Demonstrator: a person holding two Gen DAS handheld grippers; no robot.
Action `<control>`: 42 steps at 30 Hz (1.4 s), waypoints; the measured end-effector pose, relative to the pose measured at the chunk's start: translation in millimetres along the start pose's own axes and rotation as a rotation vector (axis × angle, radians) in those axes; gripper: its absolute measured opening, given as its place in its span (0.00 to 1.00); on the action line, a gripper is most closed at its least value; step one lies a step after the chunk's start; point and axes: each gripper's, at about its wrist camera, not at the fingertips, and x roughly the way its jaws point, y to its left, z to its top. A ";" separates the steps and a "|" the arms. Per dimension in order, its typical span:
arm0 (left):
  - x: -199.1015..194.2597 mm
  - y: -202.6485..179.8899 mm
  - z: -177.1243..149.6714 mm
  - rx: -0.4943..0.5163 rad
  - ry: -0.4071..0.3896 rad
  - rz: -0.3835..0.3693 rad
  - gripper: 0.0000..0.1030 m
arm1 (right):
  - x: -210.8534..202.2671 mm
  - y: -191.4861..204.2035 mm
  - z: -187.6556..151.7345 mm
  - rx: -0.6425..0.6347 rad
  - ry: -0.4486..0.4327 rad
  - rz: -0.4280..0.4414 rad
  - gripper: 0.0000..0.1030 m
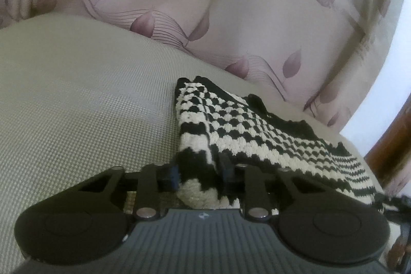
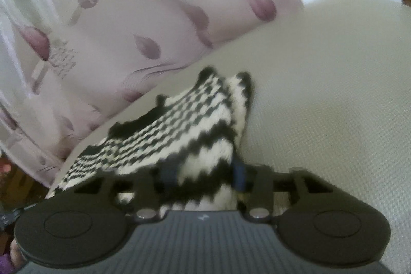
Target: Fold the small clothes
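My left gripper (image 1: 200, 175) has its two black fingers close together, and they pinch a folded edge of the black and cream knitted cloth with the checker pattern (image 1: 246, 130). The wool bunches up between the blue pads.

My right gripper (image 2: 204, 177) has its fingers set wider. A thick wad of the same knitted cloth (image 2: 179, 130) sits between them, and the pads seem to press on both sides of it. This view is blurry, so the edges look soft.

The cloth lies on the pale grey woven cushion (image 1: 84, 99). In the left view the cloth spreads away to the right, with black zigzag stripes near me and small checks farther off. In the right view it spreads away to the left, and two pointy corners stick up at its far end.

Behind the cushion hangs a thin cream curtain with purple leaf shapes (image 1: 179, 4). It comes down right to the cushion's far edge. A brown wooden piece (image 1: 390, 143) shows at the far right of the left view.
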 end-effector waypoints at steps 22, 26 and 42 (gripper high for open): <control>-63.7 -2.5 -4.0 -0.041 0.139 -0.006 0.13 | -56.0 6.2 -30.8 0.039 0.147 0.033 0.20; -80.3 -5.0 -12.0 -0.011 0.164 -0.015 0.13 | -84.5 10.2 -41.0 0.049 0.156 0.056 0.20; -113.1 -44.3 -23.2 0.110 -0.163 0.079 0.91 | -129.6 26.6 -39.3 -0.004 -0.173 -0.054 0.42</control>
